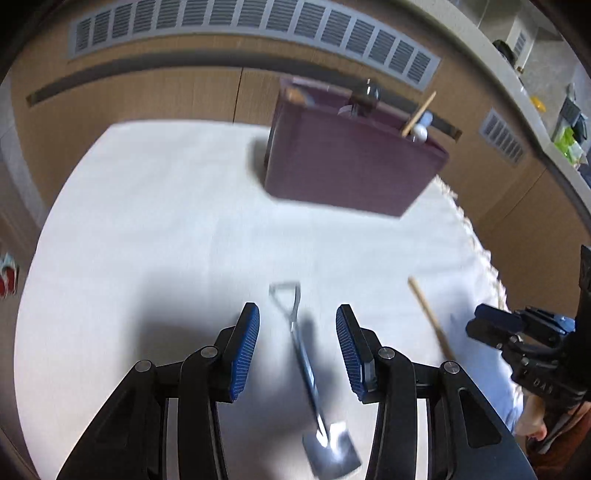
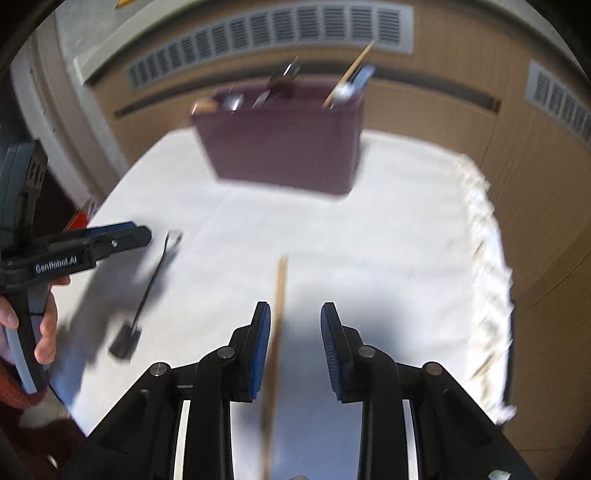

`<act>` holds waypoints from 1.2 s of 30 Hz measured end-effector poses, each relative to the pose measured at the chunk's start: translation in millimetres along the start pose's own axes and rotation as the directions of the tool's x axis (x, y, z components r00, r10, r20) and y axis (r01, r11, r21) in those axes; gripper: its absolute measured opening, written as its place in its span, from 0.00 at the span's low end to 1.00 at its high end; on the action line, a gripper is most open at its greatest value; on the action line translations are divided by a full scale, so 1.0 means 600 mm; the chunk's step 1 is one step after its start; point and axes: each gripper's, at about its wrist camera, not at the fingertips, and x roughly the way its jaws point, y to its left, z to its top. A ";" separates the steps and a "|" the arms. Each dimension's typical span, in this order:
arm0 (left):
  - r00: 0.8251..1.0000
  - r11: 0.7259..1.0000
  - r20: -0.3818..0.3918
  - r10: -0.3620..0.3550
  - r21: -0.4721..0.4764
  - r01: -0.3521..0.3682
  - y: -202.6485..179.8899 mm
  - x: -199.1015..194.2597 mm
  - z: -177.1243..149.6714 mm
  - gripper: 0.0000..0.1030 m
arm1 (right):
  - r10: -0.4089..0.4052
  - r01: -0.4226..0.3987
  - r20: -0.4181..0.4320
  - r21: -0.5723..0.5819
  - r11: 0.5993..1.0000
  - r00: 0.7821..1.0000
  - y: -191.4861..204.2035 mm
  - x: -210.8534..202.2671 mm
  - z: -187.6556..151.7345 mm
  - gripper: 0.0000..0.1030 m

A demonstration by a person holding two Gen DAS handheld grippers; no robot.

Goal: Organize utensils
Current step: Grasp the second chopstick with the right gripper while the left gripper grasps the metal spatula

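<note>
A metal shovel-shaped spoon (image 1: 308, 373) lies on the white cloth between the open fingers of my left gripper (image 1: 297, 347); it also shows in the right wrist view (image 2: 147, 295). A wooden chopstick (image 2: 275, 332) lies on the cloth between the open fingers of my right gripper (image 2: 295, 347), close to the left finger; it also shows in the left wrist view (image 1: 432, 319). A maroon utensil box (image 1: 351, 162) (image 2: 284, 144) stands at the far side and holds several utensils. Neither gripper holds anything.
The white cloth (image 1: 166, 221) covers the table, with a fringed edge (image 2: 491, 280) on the right. Wooden panelling with grey vents (image 2: 277, 33) is behind. The other gripper (image 1: 517, 328) (image 2: 77, 251) shows at each frame's side.
</note>
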 end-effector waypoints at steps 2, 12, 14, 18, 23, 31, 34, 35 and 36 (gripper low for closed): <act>1.000 1.000 -0.017 0.006 -0.009 -0.006 0.002 -0.005 -0.019 0.43 | 0.005 -0.006 -0.039 -0.013 1.000 0.999 0.009 0.011 -0.020 0.26; 0.998 0.999 -0.054 0.018 -0.047 -0.020 0.011 -0.018 -0.058 0.43 | 0.047 -0.046 -0.083 0.009 0.999 0.995 0.033 0.037 -0.043 0.27; 0.998 0.998 -0.055 0.016 -0.054 -0.019 0.015 -0.022 -0.062 0.43 | 0.026 -0.026 -0.081 -0.007 1.000 0.996 0.046 0.038 -0.042 0.27; 0.998 0.997 -0.058 0.018 -0.070 -0.022 0.023 -0.026 -0.066 0.43 | -0.034 0.026 -0.077 -0.100 0.995 0.996 0.082 0.041 -0.041 0.25; 0.998 0.996 -0.061 0.011 -0.083 -0.016 0.026 -0.030 -0.073 0.43 | -0.054 0.044 -0.066 -0.155 0.987 0.996 0.097 0.042 -0.038 0.04; 0.997 0.998 -0.074 0.018 -0.053 -0.022 0.007 -0.039 -0.081 0.43 | -0.060 0.061 0.024 -0.068 0.996 0.998 0.032 -0.024 -0.033 0.04; 0.997 0.998 -0.083 0.007 -0.056 -0.011 0.004 -0.042 -0.085 0.43 | -0.052 0.053 0.059 -0.021 0.998 0.997 0.006 -0.050 -0.030 0.04; 0.996 0.999 -0.084 0.003 -0.054 -0.008 0.003 -0.043 -0.086 0.43 | -0.049 0.049 0.066 -0.009 0.999 0.997 0.001 -0.056 -0.029 0.04; 0.996 0.999 -0.087 0.002 -0.050 -0.006 0.002 -0.043 -0.088 0.43 | -0.048 0.047 0.076 0.009 0.999 0.996 -0.008 -0.064 -0.028 0.04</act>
